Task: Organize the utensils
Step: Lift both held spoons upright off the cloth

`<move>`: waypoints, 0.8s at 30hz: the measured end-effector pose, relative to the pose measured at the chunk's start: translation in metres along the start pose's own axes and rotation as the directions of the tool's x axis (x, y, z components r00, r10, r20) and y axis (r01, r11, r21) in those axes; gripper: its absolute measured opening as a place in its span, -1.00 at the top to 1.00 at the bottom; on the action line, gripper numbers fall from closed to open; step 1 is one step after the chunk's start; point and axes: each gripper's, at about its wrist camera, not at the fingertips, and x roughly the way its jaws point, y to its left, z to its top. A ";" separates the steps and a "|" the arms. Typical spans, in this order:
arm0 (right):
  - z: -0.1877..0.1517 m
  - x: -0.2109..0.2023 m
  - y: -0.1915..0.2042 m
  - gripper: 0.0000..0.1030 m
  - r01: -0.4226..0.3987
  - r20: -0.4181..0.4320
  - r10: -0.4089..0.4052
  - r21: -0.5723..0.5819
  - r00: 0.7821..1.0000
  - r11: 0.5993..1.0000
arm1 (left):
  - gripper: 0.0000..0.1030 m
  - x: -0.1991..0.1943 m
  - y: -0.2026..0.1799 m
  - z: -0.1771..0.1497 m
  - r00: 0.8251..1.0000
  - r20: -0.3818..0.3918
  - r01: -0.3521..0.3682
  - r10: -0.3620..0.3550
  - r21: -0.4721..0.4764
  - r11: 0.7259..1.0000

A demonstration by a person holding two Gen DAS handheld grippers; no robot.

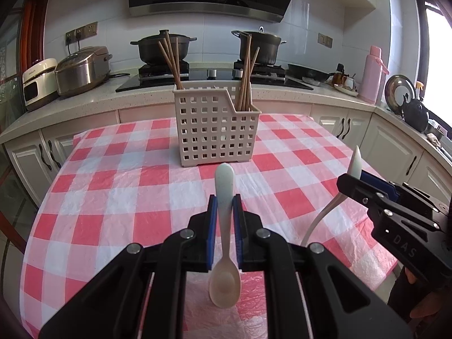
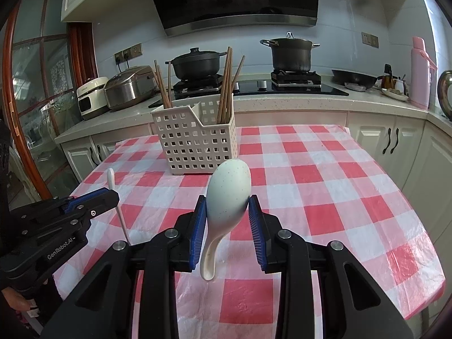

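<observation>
A white perforated utensil basket stands on the far part of the red-checked table, with wooden chopsticks leaning in it. My left gripper is shut on the handle of a pale spoon, bowl toward the camera, held above the table in front of the basket. My right gripper is shut on the bowl of a larger speckled pale rice spoon, handle hanging down. The basket sits ahead and left of it. Each gripper shows in the other's view.
A counter behind the table holds a hob with two black pots, a rice cooker, a small white appliance, a pan, a pink flask and a black kettle. Cabinets line the back and right.
</observation>
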 end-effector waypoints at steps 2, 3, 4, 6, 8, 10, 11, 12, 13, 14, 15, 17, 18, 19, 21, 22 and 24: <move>0.003 0.000 0.002 0.42 -0.001 0.005 0.001 -0.005 1.000 1.000 | 0.79 -0.001 0.002 0.002 1.000 0.007 0.000 0.000 -0.003 1.000; 0.005 0.000 0.002 0.42 -0.002 0.007 0.002 -0.006 1.000 1.000 | 0.79 -0.002 0.003 0.003 1.000 0.011 -0.001 0.001 -0.005 1.000; 0.006 0.001 0.003 0.42 -0.003 0.008 0.003 -0.007 1.000 1.000 | 0.79 -0.003 0.005 0.005 1.000 0.016 -0.002 0.002 -0.008 1.000; 0.010 0.002 0.004 0.42 -0.004 0.013 0.004 -0.013 1.000 1.000 | 1.00 -0.003 0.008 0.008 1.000 0.018 0.000 0.000 -0.013 1.000; 0.012 0.002 0.006 0.42 -0.006 0.015 0.006 -0.017 1.000 1.000 | 1.00 -0.003 0.010 0.010 1.000 0.022 -0.004 0.004 -0.014 1.000; 0.014 0.004 0.007 0.42 -0.008 0.018 0.009 -0.019 1.000 1.000 | 1.00 -0.002 0.011 0.011 1.000 0.021 -0.011 0.012 -0.009 1.000; 0.015 0.004 0.008 0.42 -0.009 0.019 0.009 -0.019 1.000 1.000 | 1.00 0.000 0.013 0.011 1.000 0.018 -0.010 0.010 -0.013 1.000; 0.015 0.004 0.008 0.42 -0.009 0.020 0.010 -0.020 1.000 1.000 | 1.00 0.002 0.014 0.011 1.000 0.008 -0.005 0.005 -0.019 1.000; 0.014 0.004 0.008 0.42 -0.009 0.019 0.009 -0.020 1.000 1.000 | 1.00 0.005 0.016 0.010 1.000 -0.004 -0.001 0.000 -0.020 1.000; 0.014 0.004 0.008 0.42 -0.008 0.017 0.009 -0.019 1.000 1.000 | 1.00 0.008 0.016 0.010 1.000 -0.018 0.001 -0.001 -0.019 1.000; 0.013 0.005 0.008 0.42 -0.008 0.013 0.008 -0.018 1.000 1.000 | 1.00 0.012 0.018 0.009 0.999 -0.032 0.002 -0.002 -0.022 1.000; 0.012 0.007 0.006 0.42 -0.007 0.007 0.007 -0.016 1.000 1.000 | 0.92 0.019 0.019 0.006 0.998 -0.057 0.004 -0.006 -0.026 1.000; 0.011 0.008 0.005 0.41 -0.007 0.003 0.007 -0.013 1.000 1.000 | 0.83 0.025 0.020 0.005 0.997 -0.074 0.004 -0.006 -0.029 1.000; 0.011 0.009 0.004 0.42 -0.006 0.000 0.006 -0.009 1.000 1.000 | 0.79 0.029 0.021 0.005 0.997 -0.080 0.002 -0.005 -0.032 0.999; 0.010 0.012 0.001 0.42 -0.006 -0.005 0.006 -0.003 1.000 1.000 | 0.66 0.036 0.021 0.005 0.996 -0.093 -0.003 0.000 -0.034 0.999; 0.010 0.013 -0.001 0.42 -0.006 -0.008 0.006 0.001 1.000 1.000 | 0.63 0.039 0.020 0.005 0.995 -0.095 -0.006 0.003 -0.032 0.999; 0.010 0.018 -0.005 0.41 -0.008 -0.014 0.008 0.008 1.000 1.000 | 0.41 0.046 0.019 0.007 0.995 -0.101 -0.013 0.010 -0.026 1.000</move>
